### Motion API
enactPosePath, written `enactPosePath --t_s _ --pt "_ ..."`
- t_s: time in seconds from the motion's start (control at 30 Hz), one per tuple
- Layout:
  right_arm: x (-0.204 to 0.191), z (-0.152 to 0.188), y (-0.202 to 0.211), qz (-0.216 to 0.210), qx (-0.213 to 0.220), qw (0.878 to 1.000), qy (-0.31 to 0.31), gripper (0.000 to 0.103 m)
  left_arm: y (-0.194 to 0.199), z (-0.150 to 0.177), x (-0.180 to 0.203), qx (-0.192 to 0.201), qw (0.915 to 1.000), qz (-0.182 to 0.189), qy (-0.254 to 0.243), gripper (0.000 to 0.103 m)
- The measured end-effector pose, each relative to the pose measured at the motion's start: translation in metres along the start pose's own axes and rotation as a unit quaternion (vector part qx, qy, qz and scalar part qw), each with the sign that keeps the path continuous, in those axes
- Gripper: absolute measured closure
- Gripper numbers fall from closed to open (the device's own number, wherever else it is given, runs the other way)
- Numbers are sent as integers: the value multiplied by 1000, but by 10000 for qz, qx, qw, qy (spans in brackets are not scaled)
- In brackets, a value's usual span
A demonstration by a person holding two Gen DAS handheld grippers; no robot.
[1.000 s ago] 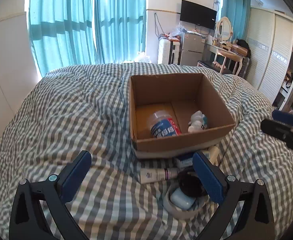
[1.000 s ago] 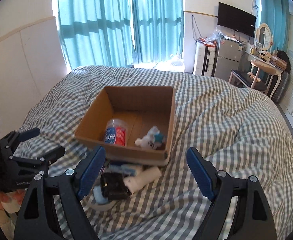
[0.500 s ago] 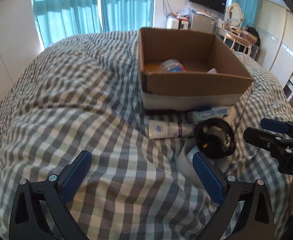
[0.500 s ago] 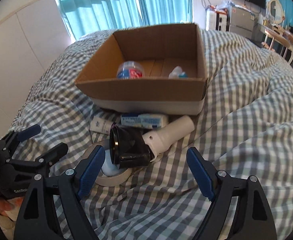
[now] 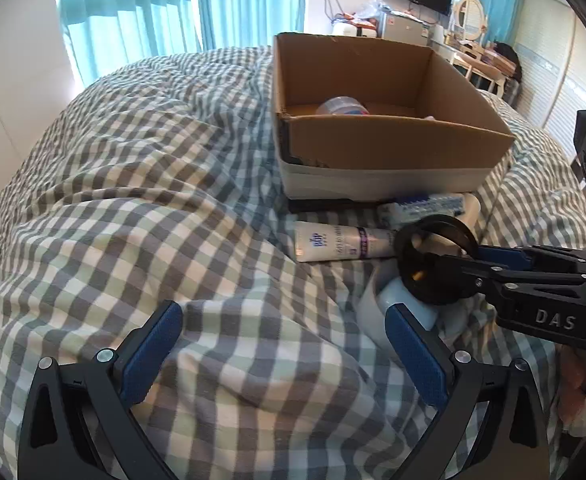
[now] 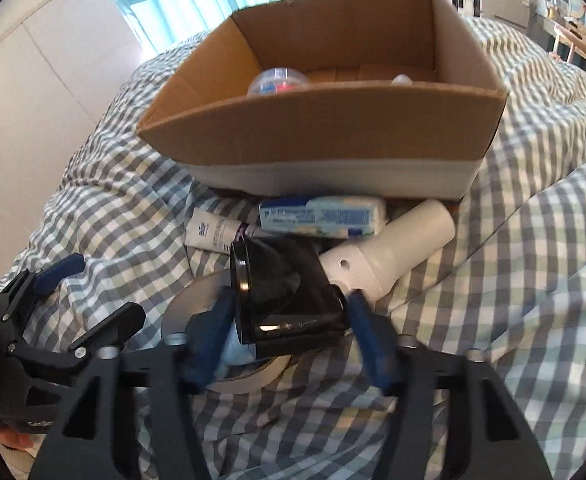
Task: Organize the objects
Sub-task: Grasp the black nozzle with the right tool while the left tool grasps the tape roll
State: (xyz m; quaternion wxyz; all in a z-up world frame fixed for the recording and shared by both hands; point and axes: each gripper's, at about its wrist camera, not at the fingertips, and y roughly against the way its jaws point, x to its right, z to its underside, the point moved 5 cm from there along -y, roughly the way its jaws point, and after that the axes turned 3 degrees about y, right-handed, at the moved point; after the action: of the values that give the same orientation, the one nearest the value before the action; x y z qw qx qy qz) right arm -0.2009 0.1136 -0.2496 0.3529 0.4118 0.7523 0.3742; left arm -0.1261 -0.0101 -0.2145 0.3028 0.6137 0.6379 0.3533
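Observation:
A cardboard box [image 5: 389, 148] [image 6: 333, 136] sits on the checked bed and holds a clear jar [image 6: 279, 80] and a small white item. In front of it lie a white tube [image 5: 341, 242] [image 6: 213, 232], a blue-white packet [image 6: 321, 216] and a white hair dryer [image 6: 393, 254] with a black nozzle [image 6: 289, 300] [image 5: 437, 260], on a roll of tape [image 6: 197, 300]. My right gripper [image 6: 289, 336] has its pads on both sides of the black nozzle. My left gripper [image 5: 285, 356] is open and empty, low over the bed left of the pile.
The checked duvet [image 5: 153, 200] covers the whole bed, with folds around the pile. Teal curtains [image 5: 141, 4] hang behind. A TV, fridge and dressing table stand at the back right. A white wall panel [image 6: 33, 80] runs along the left side.
Both grippers have come down and forward toward the pile. My right gripper has narrowed from wide open to closed around the black nozzle. The left gripper stays open.

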Motion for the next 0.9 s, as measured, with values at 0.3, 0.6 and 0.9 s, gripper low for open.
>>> enactPosePath --t_s 0.3,0.6,0.9 --pt "2 10 58 365 641 9970 247 56 2 9 38 -151 9980 426 -453 0" --pt "36 27 72 1061 496 9926 330 56 -29 13 75 -622 9922 826 -693 0" --pt "49 38 30 1072 -195 9938 202 55 -51 12 75 -728 9923 672 -743 10"
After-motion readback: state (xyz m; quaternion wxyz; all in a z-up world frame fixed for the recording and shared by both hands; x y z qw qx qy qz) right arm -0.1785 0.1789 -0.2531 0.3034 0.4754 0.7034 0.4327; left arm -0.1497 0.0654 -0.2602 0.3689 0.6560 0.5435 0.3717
